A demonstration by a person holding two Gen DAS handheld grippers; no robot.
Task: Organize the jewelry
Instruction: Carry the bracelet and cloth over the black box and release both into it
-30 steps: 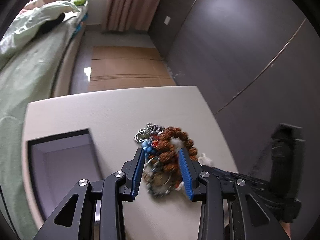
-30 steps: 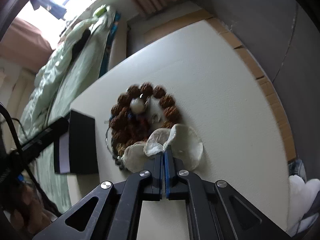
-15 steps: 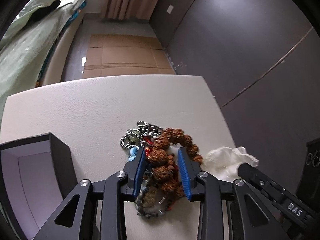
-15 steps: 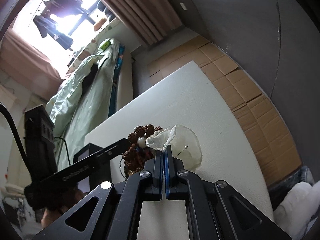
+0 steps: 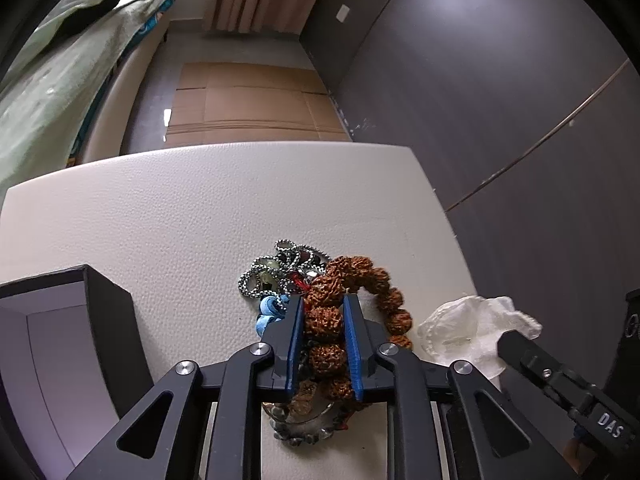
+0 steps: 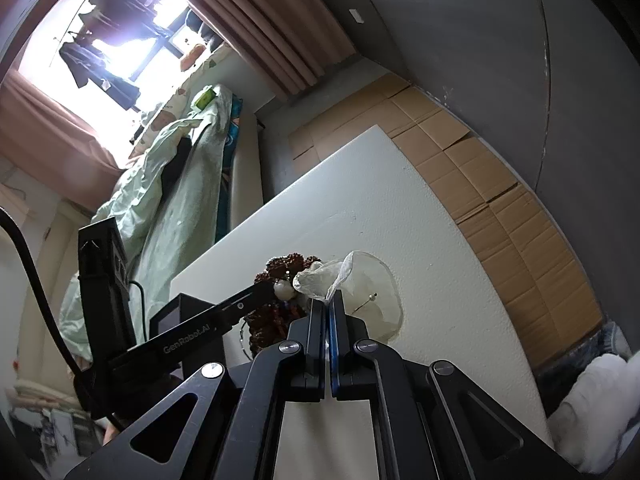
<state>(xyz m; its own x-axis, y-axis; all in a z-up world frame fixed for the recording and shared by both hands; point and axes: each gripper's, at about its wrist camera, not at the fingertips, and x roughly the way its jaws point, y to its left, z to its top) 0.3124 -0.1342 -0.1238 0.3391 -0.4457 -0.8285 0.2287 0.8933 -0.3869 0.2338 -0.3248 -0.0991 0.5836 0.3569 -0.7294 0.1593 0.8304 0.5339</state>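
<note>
A bracelet of knobbly reddish-brown seed beads (image 5: pixel 324 318) lies on the white textured tabletop (image 5: pixel 180 216), tangled with a silver ball chain (image 5: pixel 276 268) at its 11 o'clock. The left gripper (image 5: pixel 322 308) is clamped on its beads. The right gripper (image 6: pixel 329 300), marked "DAS", is pressed closed on a clear crumpled plastic pouch (image 6: pixel 360 280). An open black box (image 5: pixel 52 320) sits at 9 o'clock; its contents cannot be seen.

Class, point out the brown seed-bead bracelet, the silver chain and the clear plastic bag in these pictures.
brown seed-bead bracelet (image 5: pixel 322 317): left wrist view, bead between the fingers.
silver chain (image 5: pixel 256 276): left wrist view, left loop.
clear plastic bag (image 6: pixel 370 280): right wrist view, its rounded side.
</note>
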